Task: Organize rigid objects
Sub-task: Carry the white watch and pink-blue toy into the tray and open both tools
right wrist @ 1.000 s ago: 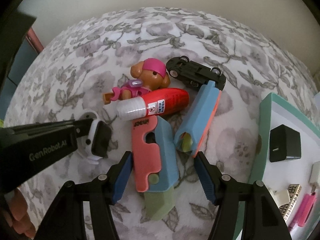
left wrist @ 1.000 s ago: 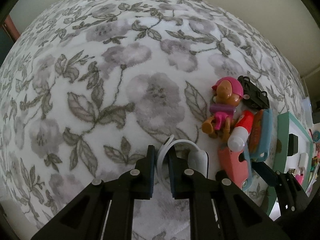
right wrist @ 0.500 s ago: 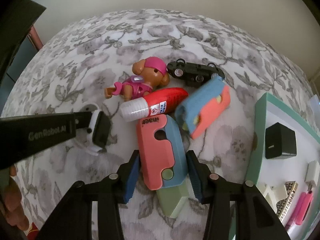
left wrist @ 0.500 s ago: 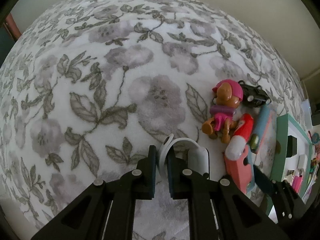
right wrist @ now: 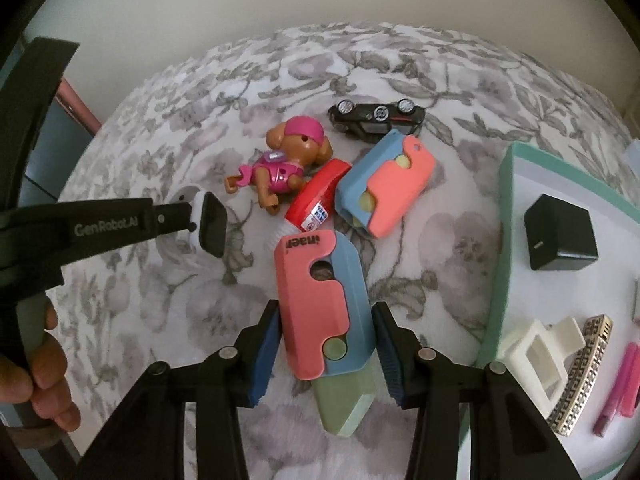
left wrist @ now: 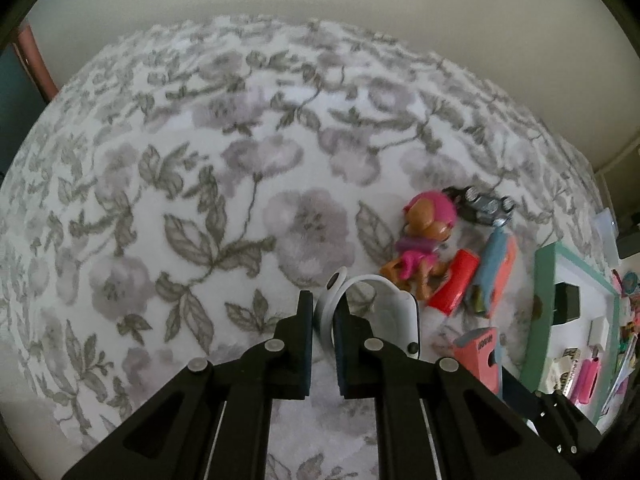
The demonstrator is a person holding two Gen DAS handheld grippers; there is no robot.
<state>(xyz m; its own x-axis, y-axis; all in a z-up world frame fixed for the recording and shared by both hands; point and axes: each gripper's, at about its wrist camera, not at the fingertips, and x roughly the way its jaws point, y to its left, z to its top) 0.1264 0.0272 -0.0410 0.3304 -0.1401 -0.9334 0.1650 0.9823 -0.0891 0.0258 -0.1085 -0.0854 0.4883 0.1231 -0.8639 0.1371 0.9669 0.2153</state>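
The left tool (left wrist: 323,336) is clamped narrow on the band of a white smartwatch with a dark screen (left wrist: 394,316), its jaws pinching the strap just behind the watch face. In the right wrist view the watch (right wrist: 210,228) hangs at the tip of that tool above the grey-flowered white blanket (right wrist: 160,280), left of the pile of toys.

The right tool (right wrist: 326,354) has just been closing and now grips a pink-and-blue plastic toy knife with a pale green blade (right wrist: 324,308): both blue pads (right wrist: 266,354) press on its sides, and the blade points back between the fingers.

Taking that held knife as the landmark, a red tube with a white cap (right wrist: 316,204) lies just beyond its far end, touching it. A second pink-and-blue toy knife (right wrist: 386,188) lies beyond and to the right, beside the tube. A brown toy puppy in a pink cap and vest (right wrist: 288,164) lies beyond and left, against the tube. A black toy car on its roof (right wrist: 376,116) sits farthest out. To the right stands a teal-rimmed white tray (right wrist: 504,240) holding a black cube charger (right wrist: 560,236), a cream hair claw (right wrist: 536,356), a patterned metal clip (right wrist: 580,380) and a pink object (right wrist: 620,384). A person's hand (right wrist: 44,376) holds the left tool's grip at lower left.
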